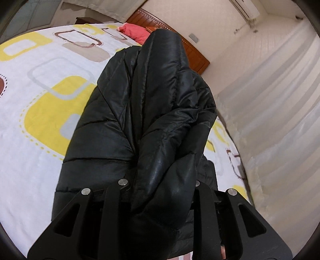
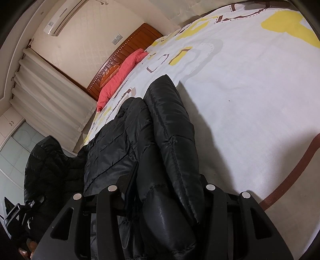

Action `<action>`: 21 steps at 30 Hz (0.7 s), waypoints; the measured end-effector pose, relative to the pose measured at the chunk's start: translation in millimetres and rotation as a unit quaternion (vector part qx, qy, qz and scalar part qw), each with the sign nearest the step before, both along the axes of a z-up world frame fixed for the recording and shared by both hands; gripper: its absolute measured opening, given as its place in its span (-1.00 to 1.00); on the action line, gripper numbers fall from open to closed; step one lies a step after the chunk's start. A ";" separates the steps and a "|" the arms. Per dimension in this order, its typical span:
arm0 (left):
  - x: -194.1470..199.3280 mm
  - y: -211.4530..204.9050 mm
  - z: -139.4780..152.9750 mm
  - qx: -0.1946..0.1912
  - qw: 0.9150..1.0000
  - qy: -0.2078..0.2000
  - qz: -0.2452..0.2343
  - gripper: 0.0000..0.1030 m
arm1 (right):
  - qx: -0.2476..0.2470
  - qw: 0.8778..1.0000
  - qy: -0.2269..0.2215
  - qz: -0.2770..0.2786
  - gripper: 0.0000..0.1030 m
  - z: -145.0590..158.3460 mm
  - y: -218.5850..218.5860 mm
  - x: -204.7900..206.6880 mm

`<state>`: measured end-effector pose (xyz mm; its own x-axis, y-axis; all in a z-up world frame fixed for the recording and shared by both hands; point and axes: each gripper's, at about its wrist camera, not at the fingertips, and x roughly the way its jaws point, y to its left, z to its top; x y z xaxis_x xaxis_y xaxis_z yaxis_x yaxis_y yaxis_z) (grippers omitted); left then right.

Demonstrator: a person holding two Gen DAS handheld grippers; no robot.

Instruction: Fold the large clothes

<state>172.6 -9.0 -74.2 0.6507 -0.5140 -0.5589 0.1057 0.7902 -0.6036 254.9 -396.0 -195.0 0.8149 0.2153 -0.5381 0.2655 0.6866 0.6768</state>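
My black puffer jacket bunches over my left gripper, hiding both fingertips, and likewise swallows my right gripper. Behind the jacket, part of the red pillow and the wooden headboard disappear.

Glossy quilted jacket, wooden headboard

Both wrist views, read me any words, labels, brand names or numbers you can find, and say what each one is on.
No readable text in either view.
Black puffer jacket: no label or logo showing.
Air conditioner: a small mark at one end, too small and blurred to read.
Bed sheet: only a pattern of shapes, no lettering.
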 end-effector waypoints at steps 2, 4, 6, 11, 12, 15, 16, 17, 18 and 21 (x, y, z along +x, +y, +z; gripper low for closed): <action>4.3 -7.4 -0.6 0.011 1.000 0.000 -0.005 -0.56 | 0.001 1.000 -0.002 0.000 -0.15 -1.4 -1.4 -2.1; 5.2 -19.6 -0.8 0.028 1.000 -0.003 -0.012 -0.56 | 0.002 1.000 -0.004 0.000 -0.15 -1.9 -1.9 -3.8; 6.8 -26.7 -1.3 0.041 0.999 -0.006 -0.019 -0.56 | 0.004 1.000 -0.006 0.000 -0.15 -2.5 -2.8 -5.8; 7.0 -48.6 -4.2 0.074 0.996 -0.014 -0.038 -0.56 | 0.007 1.000 -0.010 0.001 -0.15 -3.1 -4.3 -10.3; 7.7 -53.7 -5.0 0.082 0.996 -0.017 -0.042 -0.56 | 0.007 1.000 -0.011 0.000 -0.15 -3.2 -4.4 -11.4; 9.6 -65.4 -7.9 0.097 0.993 -0.020 -0.056 -0.56 | 0.006 1.000 -0.011 0.000 -0.15 -2.6 -3.5 -12.6; 10.2 -69.5 -8.1 0.102 0.993 -0.020 -0.060 -0.56 | 0.007 1.000 -0.012 0.000 -0.15 -2.8 -3.7 -13.7; 11.2 -74.8 -9.4 0.108 0.992 -0.020 -0.065 -0.56 | 0.007 1.000 -0.012 0.000 -0.15 -2.4 -4.2 -13.9; 11.7 -77.7 -10.2 0.111 0.991 -0.021 -0.069 -0.56 | 0.008 1.000 -0.012 0.000 -0.15 -2.2 -4.4 -14.7; 13.5 -92.0 -13.9 0.125 0.988 -0.021 -0.084 -0.56 | 0.008 1.000 -0.013 0.000 -0.16 -2.1 -4.4 -15.2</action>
